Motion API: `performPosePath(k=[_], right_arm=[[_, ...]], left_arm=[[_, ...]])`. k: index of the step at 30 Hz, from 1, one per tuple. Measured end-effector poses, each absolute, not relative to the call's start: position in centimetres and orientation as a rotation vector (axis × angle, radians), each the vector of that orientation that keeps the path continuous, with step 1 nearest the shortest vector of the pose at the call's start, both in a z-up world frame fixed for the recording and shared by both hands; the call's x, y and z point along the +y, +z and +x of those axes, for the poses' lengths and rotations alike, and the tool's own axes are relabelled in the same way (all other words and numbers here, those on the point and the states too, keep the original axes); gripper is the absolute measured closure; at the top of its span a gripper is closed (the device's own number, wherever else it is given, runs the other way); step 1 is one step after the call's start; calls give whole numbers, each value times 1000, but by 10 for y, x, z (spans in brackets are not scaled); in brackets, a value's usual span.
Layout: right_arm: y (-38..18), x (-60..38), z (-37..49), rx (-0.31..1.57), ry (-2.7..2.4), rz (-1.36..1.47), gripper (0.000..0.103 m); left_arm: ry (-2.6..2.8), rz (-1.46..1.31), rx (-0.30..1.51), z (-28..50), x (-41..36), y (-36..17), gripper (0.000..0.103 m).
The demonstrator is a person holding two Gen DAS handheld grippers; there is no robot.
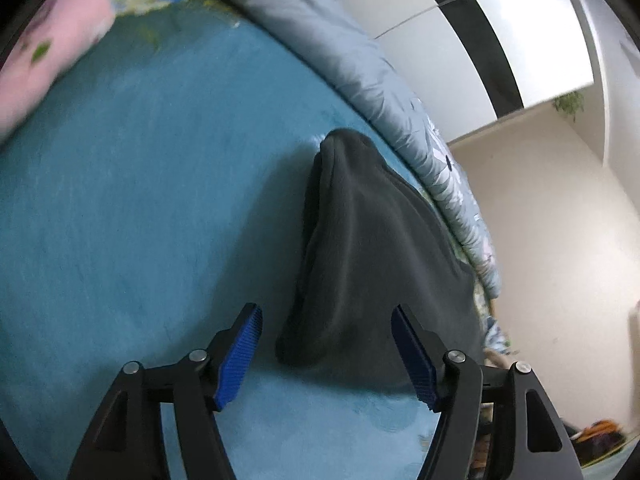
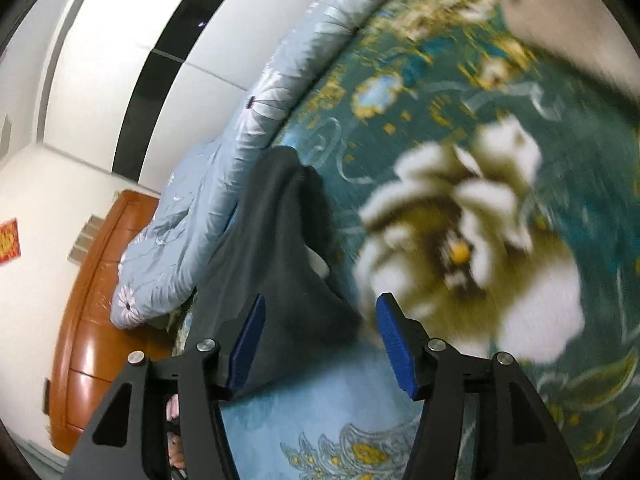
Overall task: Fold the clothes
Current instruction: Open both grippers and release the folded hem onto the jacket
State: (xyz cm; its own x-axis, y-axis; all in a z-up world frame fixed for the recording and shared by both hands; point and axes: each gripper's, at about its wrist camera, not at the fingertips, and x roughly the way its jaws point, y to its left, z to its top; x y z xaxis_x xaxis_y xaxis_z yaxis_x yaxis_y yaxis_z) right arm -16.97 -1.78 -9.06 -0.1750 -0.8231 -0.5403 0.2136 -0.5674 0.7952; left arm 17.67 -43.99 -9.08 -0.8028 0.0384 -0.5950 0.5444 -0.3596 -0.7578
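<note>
A: Where's the garment now?

B: On the bed, up against the quilt. From the left claw it runs from about six o'clock up to twelve, narrowing to a rounded end near the quilt. It's dark grey, thick, and seems to be doubled over lengthwise, with layered edges showing along its nine o'clock side.

A: Is either claw holding it?

B: No. The left claw is spread wide, its blue pads either side of the near end of the cloth, nothing pinched. The right claw is spread too, pointing at the same garment with empty air between the pads.

A: So how far along are they?

B: I'd judge partway. The piece looks folded once into a long strip, and I see a bit of pale lining or a label peeking out at its three o'clock edge in the right view. It's still long, so at least one crosswise fold seems left, bringing the far end back toward the near end.

A: Anything else to fold?

B: There's a pink thing at ten o'clock in the left view, blurred; I can't tell if it's clothing or a pillow. The flowered spread at three o'clock in the right view is bedding, not laundry. Both views are smeared, so finer detail is lost.
</note>
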Motion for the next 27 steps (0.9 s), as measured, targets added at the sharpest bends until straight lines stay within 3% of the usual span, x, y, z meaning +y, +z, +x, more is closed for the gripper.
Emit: performPosePath(k=[7, 15, 27], right_arm=[[-111, -20, -163, -1009, -1727, 1323, 44], [-112, -28, -162, -1008, -1765, 1290, 37], [-110, -50, -161, -934, -1823, 1301, 34]], left_arm=[[-2191, 800, 1570, 166, -427, -94, 30], [-2155, 592, 1689, 173, -428, -103, 29], [-2055, 652, 1637, 166, -421, -113, 29]])
